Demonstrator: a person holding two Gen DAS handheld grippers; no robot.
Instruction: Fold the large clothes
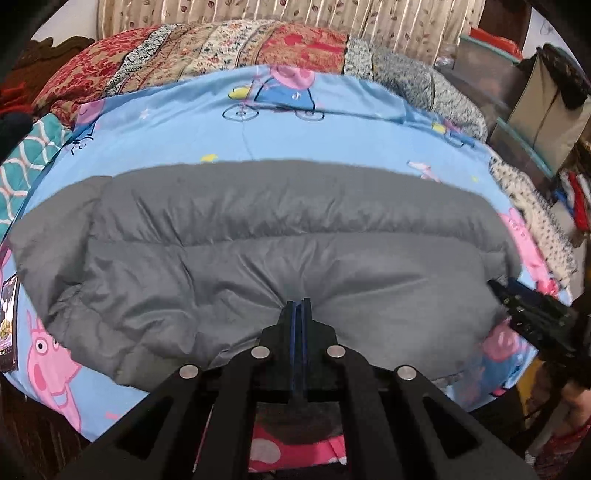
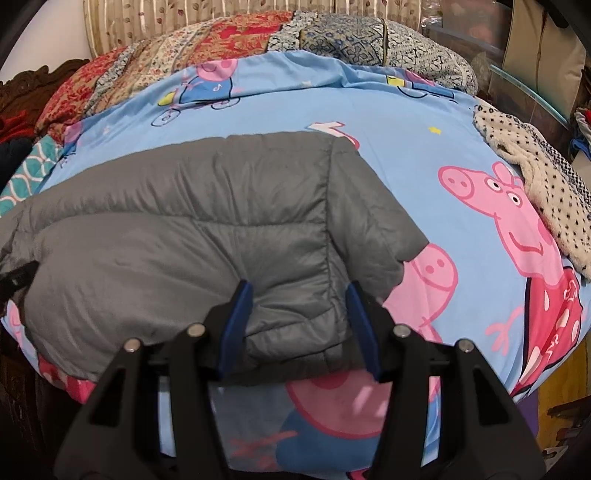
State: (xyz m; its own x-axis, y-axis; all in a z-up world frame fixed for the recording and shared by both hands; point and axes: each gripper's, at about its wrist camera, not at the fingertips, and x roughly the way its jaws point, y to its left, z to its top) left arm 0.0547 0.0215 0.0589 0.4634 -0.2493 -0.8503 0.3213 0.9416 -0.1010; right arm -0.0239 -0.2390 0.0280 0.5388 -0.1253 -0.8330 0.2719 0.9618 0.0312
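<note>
We are looking down onto a bed covered by a light blue cartoon-pig sheet point(image 1: 207, 122). A patchwork quilt point(image 1: 207, 44) in reds and florals is bunching along the far edge, against a beige patterned curtain point(image 1: 258, 11). A spotted cream blanket point(image 2: 546, 192) is lying at the far right, and a teal wave-patterned cloth point(image 1: 26, 170) is showing at the far left.

A grey puffer jacket point(image 1: 258, 229) is lying across the near half of the sheet, folded into a long padded band running left to right, its near edge reaching the front of the bed.

We are holding the left gripper point(image 1: 299, 302) at the jacket's near middle. Its blue-lined fingers are pressed together, and the grey fabric is puckering towards the tips, so it is pinching a fold of the jacket.

We are holding the right gripper point(image 2: 299, 291) at the jacket's near right corner. Its jaws are standing about half open, straddling the padded corner. The blue pads point(image 2: 236, 317) are sitting just beside the fabric on either side; we cannot tell whether they are pressing on it. In the left wrist view this gripper is appearing as a dark shape at the right edge.
</note>
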